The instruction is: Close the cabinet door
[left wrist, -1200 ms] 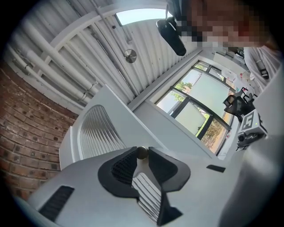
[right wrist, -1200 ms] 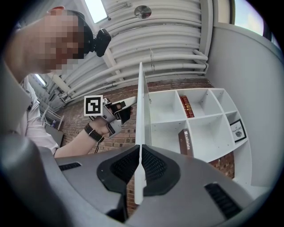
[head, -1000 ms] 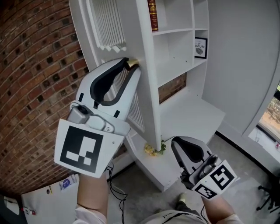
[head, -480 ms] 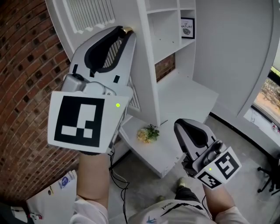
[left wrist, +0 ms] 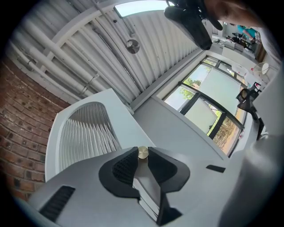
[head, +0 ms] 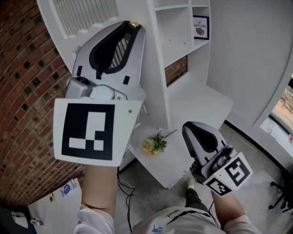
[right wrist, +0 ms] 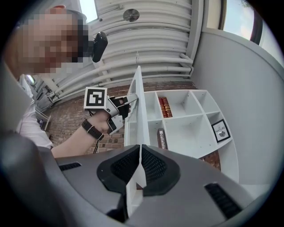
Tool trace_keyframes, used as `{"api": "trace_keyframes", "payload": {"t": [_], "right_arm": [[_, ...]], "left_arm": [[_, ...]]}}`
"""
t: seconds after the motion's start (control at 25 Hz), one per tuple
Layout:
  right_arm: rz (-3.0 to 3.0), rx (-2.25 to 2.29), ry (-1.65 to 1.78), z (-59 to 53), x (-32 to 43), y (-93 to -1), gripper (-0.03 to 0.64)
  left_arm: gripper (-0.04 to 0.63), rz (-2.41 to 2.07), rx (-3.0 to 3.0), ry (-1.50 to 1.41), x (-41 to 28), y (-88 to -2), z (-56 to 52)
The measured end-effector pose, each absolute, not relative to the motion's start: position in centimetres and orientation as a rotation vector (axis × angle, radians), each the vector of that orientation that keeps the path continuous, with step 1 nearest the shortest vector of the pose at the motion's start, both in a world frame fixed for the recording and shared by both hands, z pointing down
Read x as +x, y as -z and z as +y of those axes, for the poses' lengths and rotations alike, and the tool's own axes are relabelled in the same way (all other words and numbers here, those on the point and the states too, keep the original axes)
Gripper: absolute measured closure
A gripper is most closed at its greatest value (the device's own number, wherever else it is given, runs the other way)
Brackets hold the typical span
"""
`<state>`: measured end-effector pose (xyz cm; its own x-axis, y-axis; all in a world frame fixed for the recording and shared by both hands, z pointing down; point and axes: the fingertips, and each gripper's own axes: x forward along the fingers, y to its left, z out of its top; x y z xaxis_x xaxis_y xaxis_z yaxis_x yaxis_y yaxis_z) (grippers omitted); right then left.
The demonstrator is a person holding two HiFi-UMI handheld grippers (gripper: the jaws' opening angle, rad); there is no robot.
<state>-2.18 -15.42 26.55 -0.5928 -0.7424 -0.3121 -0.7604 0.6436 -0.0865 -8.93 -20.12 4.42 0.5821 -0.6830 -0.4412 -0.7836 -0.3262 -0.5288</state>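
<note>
The white louvred cabinet door [head: 87,13] stands ajar from the white shelf cabinet [head: 183,45]. My left gripper [head: 132,26] is raised at the door's edge, its jaws closing, with the small gold door knob [head: 133,25] between the pads. In the left gripper view the door knob [left wrist: 142,152] sits pinched at the tips of the left gripper [left wrist: 142,154], with the louvred door [left wrist: 86,133] behind it. My right gripper [head: 188,126] hangs low at the right, shut and holding nothing. In the right gripper view, past the right gripper [right wrist: 140,147], the door [right wrist: 140,111] shows edge-on.
A brick wall [head: 27,91] lies left of the door. A small bunch of flowers [head: 153,145] rests on the cabinet's low shelf. A framed picture [head: 199,26] and books [right wrist: 165,106] sit in the compartments. Papers [head: 55,205] and a cable lie on the floor.
My left gripper has moved sideways with the knob, and the door has swung with it. The flowers on the low shelf show more fully. The right gripper has shifted a little.
</note>
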Motion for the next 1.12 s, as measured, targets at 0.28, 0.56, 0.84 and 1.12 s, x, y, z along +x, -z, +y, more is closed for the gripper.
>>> {"api": "trace_keyframes", "payload": {"t": [0.28, 0.56, 0.84, 1.12], "right_arm": [[2.595, -1.090, -0.043, -21.8, 1.3, -26.2, 0.597], [2.672, -0.940, -0.019, -27.7, 2.4, -25.7, 0.597], [2.726, -0.758, 0.015, -32.3, 1.9, -26.4, 0.597], [2.726, -0.669, 0.067, -36.2, 1.4, -26.8, 0.597]], "left_arm": [[0.515, 1.303, -1.999, -0.128, -6.4, -4.7, -25.1], [0.515, 1.429, -1.931, -0.086, -5.2, -4.6, -31.1], [0.515, 1.558, -1.799, -0.033, -6.1, -4.4, -35.6], [0.514, 1.623, -1.724, 0.032, -6.4, -4.2, -39.1]]}}
